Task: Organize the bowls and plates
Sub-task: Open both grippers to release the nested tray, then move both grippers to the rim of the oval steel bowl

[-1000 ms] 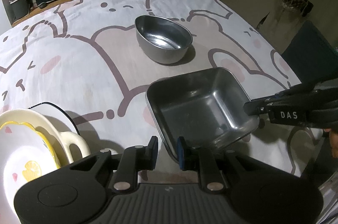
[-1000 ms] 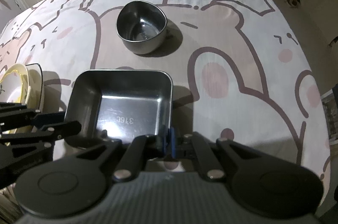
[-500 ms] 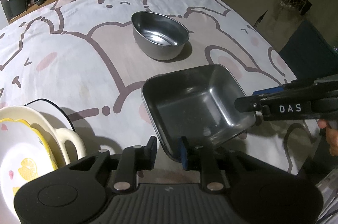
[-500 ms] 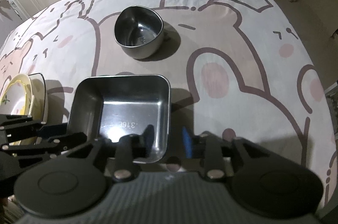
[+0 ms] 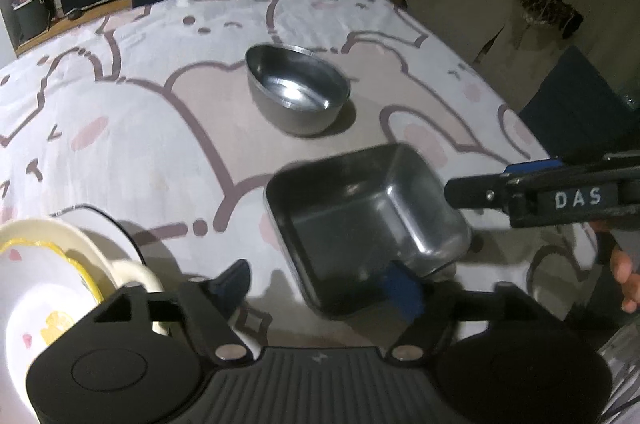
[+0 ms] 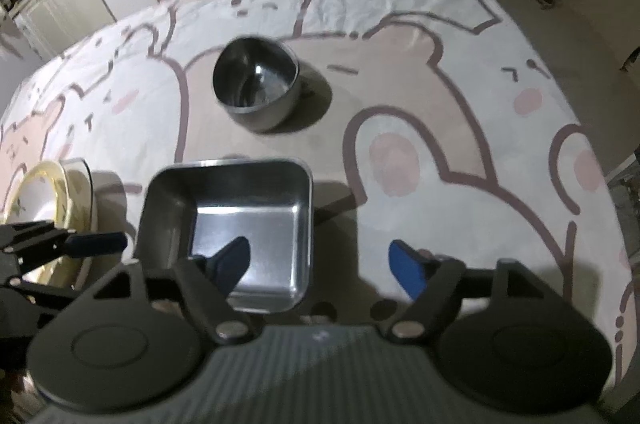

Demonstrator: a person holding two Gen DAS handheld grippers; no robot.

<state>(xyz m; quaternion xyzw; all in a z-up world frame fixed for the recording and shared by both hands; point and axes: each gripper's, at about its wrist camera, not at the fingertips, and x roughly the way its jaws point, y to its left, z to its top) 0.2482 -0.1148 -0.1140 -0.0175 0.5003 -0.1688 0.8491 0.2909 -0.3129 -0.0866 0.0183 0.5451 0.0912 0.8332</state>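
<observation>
Opening wide, both the left gripper (image 5: 320, 288) and right gripper (image 6: 320, 264) release the square tray (image 6: 240, 220) onto the table (image 6: 440, 96); any snagged pad could drag it.

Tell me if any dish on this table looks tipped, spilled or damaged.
Nothing stands out. The square steel tray and round steel bowl sit flat and empty on the tablecloth. The cream plates stand on edge, apparently racked; their support is hidden.
</observation>
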